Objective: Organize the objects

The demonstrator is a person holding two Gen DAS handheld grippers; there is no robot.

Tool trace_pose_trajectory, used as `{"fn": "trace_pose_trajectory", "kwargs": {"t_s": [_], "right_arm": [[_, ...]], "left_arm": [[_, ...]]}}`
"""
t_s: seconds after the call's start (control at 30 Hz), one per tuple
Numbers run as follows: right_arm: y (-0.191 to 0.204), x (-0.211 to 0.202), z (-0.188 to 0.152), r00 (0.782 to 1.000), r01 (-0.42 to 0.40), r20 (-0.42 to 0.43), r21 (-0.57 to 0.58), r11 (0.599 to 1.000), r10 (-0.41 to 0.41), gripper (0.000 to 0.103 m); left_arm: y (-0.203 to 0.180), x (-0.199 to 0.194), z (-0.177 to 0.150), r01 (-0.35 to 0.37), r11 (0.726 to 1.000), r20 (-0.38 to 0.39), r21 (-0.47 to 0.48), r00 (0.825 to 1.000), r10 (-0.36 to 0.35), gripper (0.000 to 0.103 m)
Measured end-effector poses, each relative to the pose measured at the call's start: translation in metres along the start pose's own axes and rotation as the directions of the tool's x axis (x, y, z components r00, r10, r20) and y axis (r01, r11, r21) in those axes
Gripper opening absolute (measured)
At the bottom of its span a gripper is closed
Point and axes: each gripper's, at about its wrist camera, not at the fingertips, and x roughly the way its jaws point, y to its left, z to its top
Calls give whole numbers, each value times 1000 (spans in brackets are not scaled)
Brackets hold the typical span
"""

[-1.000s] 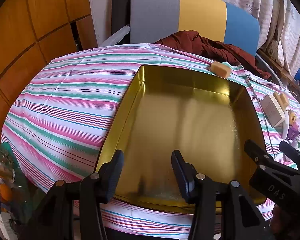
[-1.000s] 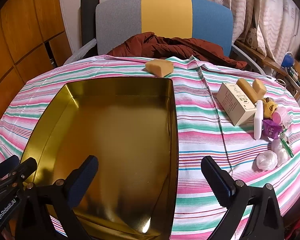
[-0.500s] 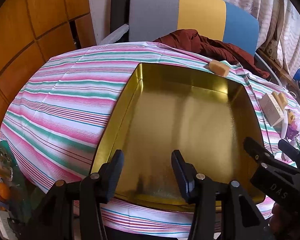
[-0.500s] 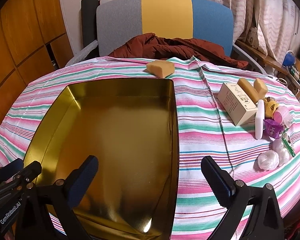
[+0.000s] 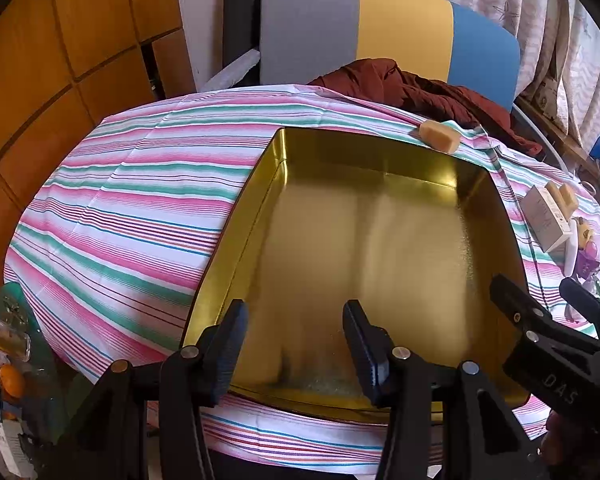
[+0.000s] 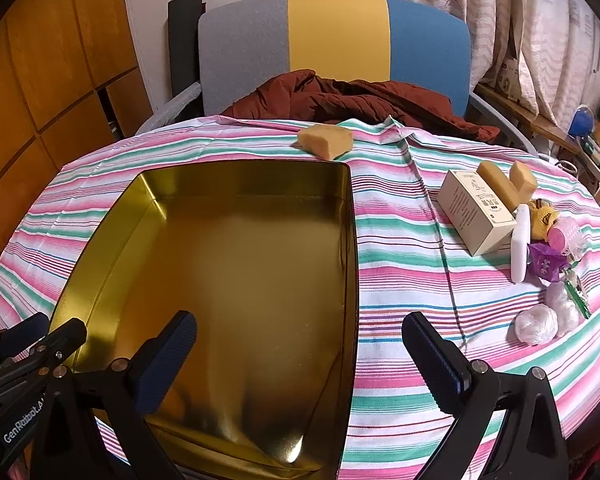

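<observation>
Both the left tool and the right tool hover open and empty above the gold tray. A sponge lies by the table's far edge.

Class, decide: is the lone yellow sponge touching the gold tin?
Apart. The right wrist view shows striped cloth between the sponge and the gold tin rim.

I count one gold tin on the striped cloth. Three tan sponges: one behind the tin, two by the single box. One white bottle, one purple packet, two clear wads. One chair, one brown jacket.
</observation>
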Motion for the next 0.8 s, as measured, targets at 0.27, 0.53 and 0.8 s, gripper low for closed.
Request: {"fn": "trace_pose_trajectory", "kwargs": {"t_s": [0.27, 0.53, 0.8], "right_arm": [[-9, -3, 0, 1000, 3, 13, 24, 1000, -3, 103], [-32, -16, 7, 994, -33, 107, 76, 997, 25, 103], [-89, -22, 9, 992, 50, 113, 119, 992, -63, 103]], "left_arm": [[-7, 2, -1, -4, 1000, -11, 11, 1000, 4, 50], [-11, 10, 1, 185, 982, -63, -41, 980, -187, 50], [-40, 13, 1, 381, 924, -67, -41, 921, -383, 50]]}}
